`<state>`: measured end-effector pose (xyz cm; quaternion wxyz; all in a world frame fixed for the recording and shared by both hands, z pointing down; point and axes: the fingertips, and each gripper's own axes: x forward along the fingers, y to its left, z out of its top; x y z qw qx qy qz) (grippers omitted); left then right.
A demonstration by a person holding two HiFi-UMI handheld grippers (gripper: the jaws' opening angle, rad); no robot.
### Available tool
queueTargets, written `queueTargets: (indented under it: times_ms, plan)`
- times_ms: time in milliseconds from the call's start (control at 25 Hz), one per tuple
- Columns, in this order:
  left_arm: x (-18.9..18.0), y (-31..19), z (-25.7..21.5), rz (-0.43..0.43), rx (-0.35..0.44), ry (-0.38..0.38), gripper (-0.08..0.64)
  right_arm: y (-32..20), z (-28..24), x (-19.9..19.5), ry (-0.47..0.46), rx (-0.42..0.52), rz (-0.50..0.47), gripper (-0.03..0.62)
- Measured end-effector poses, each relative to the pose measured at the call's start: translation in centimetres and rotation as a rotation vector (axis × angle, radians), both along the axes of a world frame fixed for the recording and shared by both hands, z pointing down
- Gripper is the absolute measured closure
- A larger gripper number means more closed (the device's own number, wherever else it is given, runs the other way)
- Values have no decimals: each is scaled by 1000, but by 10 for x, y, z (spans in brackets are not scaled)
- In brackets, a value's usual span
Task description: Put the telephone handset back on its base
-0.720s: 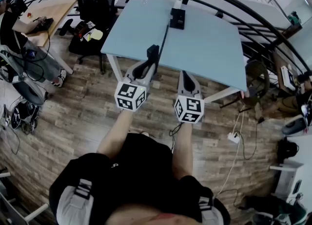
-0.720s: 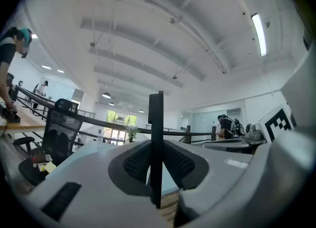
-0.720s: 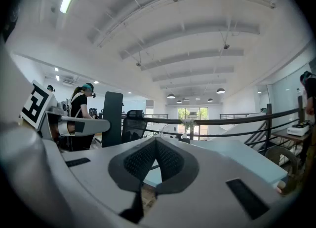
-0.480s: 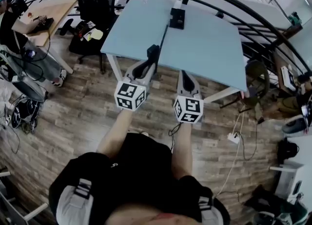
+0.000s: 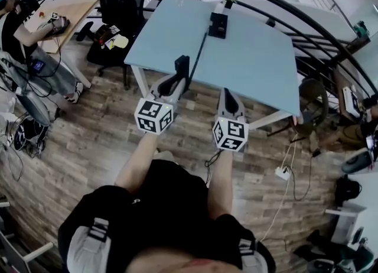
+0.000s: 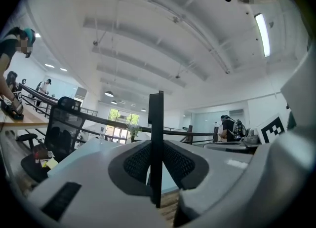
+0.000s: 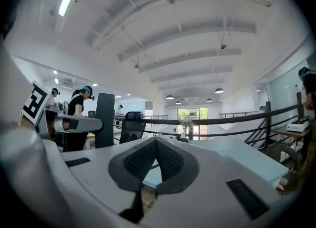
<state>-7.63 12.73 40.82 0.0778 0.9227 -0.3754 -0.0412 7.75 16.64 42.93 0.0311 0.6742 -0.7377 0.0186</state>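
Handset point(image 5: 181, 65) clamped upright in L gripper point(image 6: 156, 148), R gripper point(image 7: 155, 143) pinched shut & empty, base point(image 5: 217, 25) far across table point(image 5: 260, 59), so placing not yet done.

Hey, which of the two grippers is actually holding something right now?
The left gripper: its jaws are clamped on the thin black handset. The right gripper has its jaws closed together with nothing between them.
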Motion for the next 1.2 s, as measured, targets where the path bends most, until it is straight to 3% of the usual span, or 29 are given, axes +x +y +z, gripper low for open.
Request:
queueTargets:
  times_ms: [240, 480, 760, 1000, 1200]
  plan:
    - [0, -14, 0, -9, -6, 22, 494, -9, 0, 0, -3, 9, -14, 598]
    - [21, -32, -20, 35, 28, 65, 494, -36, -23, 13, 6, 55, -5, 598]
    - [48, -110, -20, 63, 34, 100, 494, -110, -19, 36, 43, 60, 12, 598]
    - [79, -210, 3, 81, -38, 115, 494, -200, 0, 74, 31, 6, 56, 598]
    - [99, -302, 20, 102, -94, 81, 494, -290, 9, 97, 24, -34, 66, 598]
